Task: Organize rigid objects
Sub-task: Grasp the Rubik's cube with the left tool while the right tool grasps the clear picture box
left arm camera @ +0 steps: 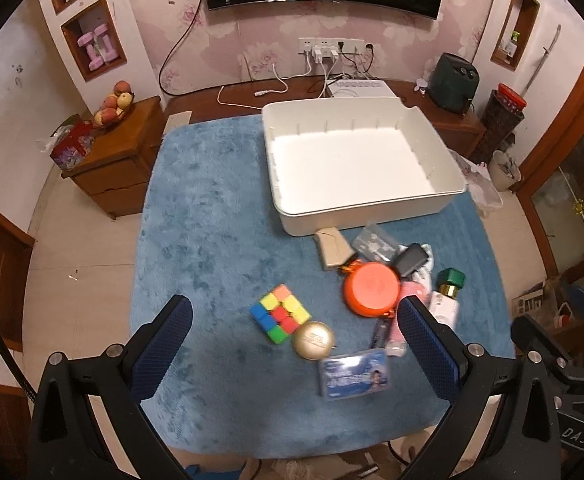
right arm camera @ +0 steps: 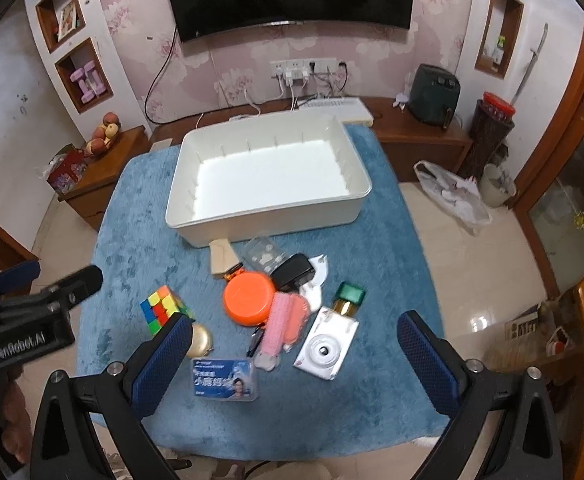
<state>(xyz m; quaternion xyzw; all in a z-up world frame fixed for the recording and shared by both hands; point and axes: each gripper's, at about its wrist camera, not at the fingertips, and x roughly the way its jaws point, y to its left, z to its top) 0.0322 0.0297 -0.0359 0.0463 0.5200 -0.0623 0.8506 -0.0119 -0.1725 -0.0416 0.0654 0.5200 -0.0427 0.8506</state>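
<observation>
An empty white bin [left arm camera: 447,188] [right arm camera: 180,200] stands at the far side of a blue fluffy mat. In front of it lies a heap: a colour cube [left arm camera: 280,314] [right arm camera: 162,308], a gold round tin [left arm camera: 313,340] [right arm camera: 202,340], an orange round lid [left arm camera: 371,288] [right arm camera: 249,298], a blue card pack [left arm camera: 355,374] [right arm camera: 226,380], a white toy camera [right arm camera: 325,350], a green-capped bottle [left arm camera: 449,284] [right arm camera: 347,298], a black case [left arm camera: 411,258] [right arm camera: 293,270]. My left gripper [left arm camera: 295,312] hovers open above the cube and tin. My right gripper [right arm camera: 295,330] hovers open over the pink item and camera, nothing between its fingers.
A wooden side cabinet [left arm camera: 116,160] with a fruit bowl stands left of the mat. A low wooden bench [right arm camera: 419,136] with a dark appliance and cables runs along the back wall. A white bag [right arm camera: 451,196] and bucket sit on the tiled floor at right.
</observation>
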